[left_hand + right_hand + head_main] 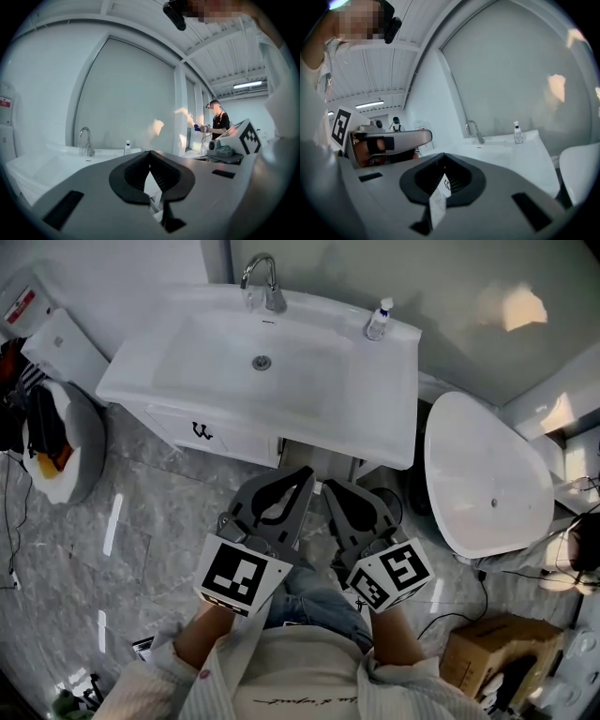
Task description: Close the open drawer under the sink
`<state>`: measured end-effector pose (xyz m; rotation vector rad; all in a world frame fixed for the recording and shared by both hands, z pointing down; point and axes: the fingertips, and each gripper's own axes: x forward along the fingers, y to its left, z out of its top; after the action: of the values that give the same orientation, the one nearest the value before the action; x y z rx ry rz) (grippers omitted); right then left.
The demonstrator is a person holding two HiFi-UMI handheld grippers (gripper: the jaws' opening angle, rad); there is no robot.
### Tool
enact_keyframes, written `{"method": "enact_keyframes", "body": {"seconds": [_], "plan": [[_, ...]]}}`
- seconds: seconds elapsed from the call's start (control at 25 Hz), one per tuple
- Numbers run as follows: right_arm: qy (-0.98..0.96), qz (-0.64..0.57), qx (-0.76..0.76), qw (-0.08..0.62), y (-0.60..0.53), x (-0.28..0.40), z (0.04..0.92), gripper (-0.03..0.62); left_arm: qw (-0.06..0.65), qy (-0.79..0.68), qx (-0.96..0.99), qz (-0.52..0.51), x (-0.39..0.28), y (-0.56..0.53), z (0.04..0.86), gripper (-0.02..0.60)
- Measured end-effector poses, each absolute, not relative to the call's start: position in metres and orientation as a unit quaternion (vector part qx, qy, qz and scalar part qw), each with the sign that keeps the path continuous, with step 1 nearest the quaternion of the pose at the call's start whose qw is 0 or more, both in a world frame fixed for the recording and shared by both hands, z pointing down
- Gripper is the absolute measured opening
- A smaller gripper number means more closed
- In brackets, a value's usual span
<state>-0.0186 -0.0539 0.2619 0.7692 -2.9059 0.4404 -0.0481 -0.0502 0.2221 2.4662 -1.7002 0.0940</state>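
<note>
The white basin sits on a white cabinet. Its left drawer front carries a small black handle. To the right, under the basin's front edge, a pale strip of drawer shows; the grippers hide most of it. My left gripper and right gripper are held side by side close to my body, pointing at that spot, short of the cabinet. Both are shut with nothing between the jaws. In the left gripper view my left gripper faces the basin. In the right gripper view a white panel with a black handle mark shows below my right gripper.
A chrome tap and a small bottle stand on the basin's back edge. A white toilet is just to the right, a cardboard box by my right side, and bags to the left. Another person stands far off.
</note>
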Motion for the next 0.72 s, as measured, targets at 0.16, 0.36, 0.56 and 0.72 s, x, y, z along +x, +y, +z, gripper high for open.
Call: {"method": "enact_keyframes", "body": {"seconds": [0.16, 0.36, 0.56, 0.72], "plan": [[-0.953, 0.145, 0.261, 0.056, -0.072, -0.019, 0.263, 0.011, 0.075, -0.560, 0.824, 0.033, -0.051, -0.070, 0.223, 0.015], [-0.947, 0.150, 0.277, 0.057, -0.086, -0.015, 0.264, 0.011, 0.074, -0.547, 0.833, 0.035, -0.049, -0.087, 0.225, 0.015], [-0.941, 0.156, 0.295, 0.058, -0.096, -0.013, 0.267, 0.011, 0.079, -0.529, 0.844, 0.039, -0.045, -0.100, 0.226, 0.015], [-0.934, 0.163, 0.312, 0.057, -0.103, -0.012, 0.269, 0.011, 0.081, -0.514, 0.853, 0.043, -0.045, -0.109, 0.228, 0.015]]}}
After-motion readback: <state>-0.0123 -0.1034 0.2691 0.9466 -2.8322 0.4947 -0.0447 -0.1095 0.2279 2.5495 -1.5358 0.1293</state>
